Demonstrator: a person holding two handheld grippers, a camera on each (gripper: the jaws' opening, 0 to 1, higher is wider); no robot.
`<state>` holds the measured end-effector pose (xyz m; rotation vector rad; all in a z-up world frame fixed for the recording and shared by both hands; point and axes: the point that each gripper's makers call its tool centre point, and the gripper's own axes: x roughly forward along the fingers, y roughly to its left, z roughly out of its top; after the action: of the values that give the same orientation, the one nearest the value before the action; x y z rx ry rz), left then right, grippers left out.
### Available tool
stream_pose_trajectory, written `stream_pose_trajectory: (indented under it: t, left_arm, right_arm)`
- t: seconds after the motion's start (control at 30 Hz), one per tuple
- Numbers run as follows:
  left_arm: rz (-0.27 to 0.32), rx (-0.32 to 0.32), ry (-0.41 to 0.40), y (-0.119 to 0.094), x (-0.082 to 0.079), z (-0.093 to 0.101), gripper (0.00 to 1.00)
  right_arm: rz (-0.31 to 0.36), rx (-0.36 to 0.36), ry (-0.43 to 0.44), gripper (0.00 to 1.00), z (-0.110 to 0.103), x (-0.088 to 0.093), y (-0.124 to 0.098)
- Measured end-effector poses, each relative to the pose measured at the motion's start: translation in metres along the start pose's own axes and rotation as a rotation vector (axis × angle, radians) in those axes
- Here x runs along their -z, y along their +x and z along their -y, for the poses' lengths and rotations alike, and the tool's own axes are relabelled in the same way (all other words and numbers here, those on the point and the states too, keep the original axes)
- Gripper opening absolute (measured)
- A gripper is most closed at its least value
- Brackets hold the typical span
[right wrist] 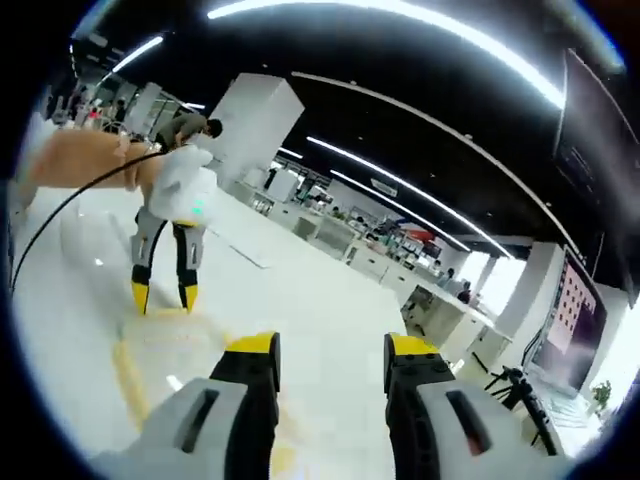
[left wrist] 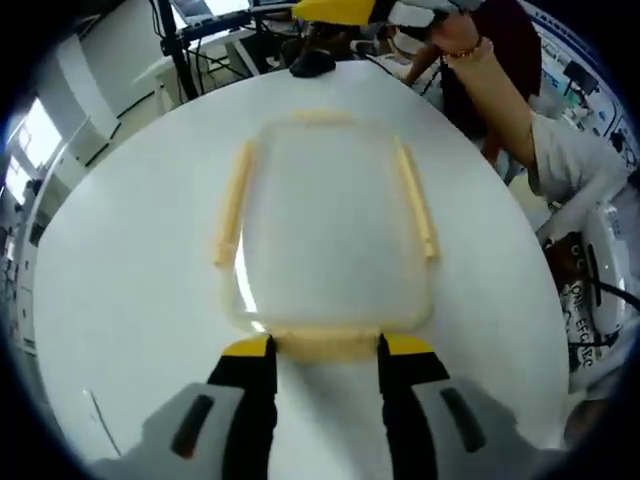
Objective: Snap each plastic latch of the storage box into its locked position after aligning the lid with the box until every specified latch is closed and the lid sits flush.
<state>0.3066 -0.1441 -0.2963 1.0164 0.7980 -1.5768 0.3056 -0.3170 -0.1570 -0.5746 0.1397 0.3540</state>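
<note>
Four latches: that's what I counted on the storage box (left wrist: 330, 235), pale yellow strips, one per side
Box: clear plastic, sat near the middle of the round white table (left wrist: 130, 300), lid (left wrist: 330, 220) already on and looking about lined up
Side latches: left latch (left wrist: 232, 203) and right latch (left wrist: 417, 198) both splayed outward, so I'd call them unlocked
Far latch: far latch (left wrist: 320, 117) was too washed out to tell
Near latch: near latch (left wrist: 325, 343) lay right between the left claw's tips
Left gripper: left gripper (left wrist: 325, 358) had its jaws apart, straddling that near latch, not clamped on anything
Right gripper: right gripper (right wrist: 328, 360) was also spread apart with nothing in it, hovering over the far side of the box and facing the left one
Progress: early days imo, lid placed but at least the two side latches left to snap, probably all four
Surroundings: person's arm (left wrist: 500, 90) past the table's far edge, office desks beyond
</note>
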Motion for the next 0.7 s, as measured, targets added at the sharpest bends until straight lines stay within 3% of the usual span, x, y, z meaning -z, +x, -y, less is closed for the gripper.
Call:
stream_pose_trajectory:
  t: [0.4,0.43,0.5,0.6,0.7]
  left_arm:
    - [0.012,-0.004,-0.010,0.001,-0.003,-0.002,0.39]
    - [0.011,-0.004,-0.009,0.001,-0.003,-0.002,0.39]
    - [0.012,-0.004,-0.009,0.001,-0.003,-0.002,0.39]
    - [0.014,-0.004,-0.009,0.000,-0.003,-0.003,0.39]
    - [0.015,-0.004,-0.008,0.000,-0.002,-0.003,0.39]
  right_arm:
    - [-0.174,-0.337,-0.156,0.43,-0.024,0.051,-0.003]
    - [-0.209,-0.419,-0.174,0.43,-0.033,0.063,-0.005]
    - [-0.271,-0.492,-0.203,0.43,-0.040,0.077,-0.008]
    - [-0.489,-0.588,-0.325,0.43,-0.042,0.107,-0.021]
    - [-0.469,-0.615,-0.294,0.40,-0.045,0.101,-0.016]
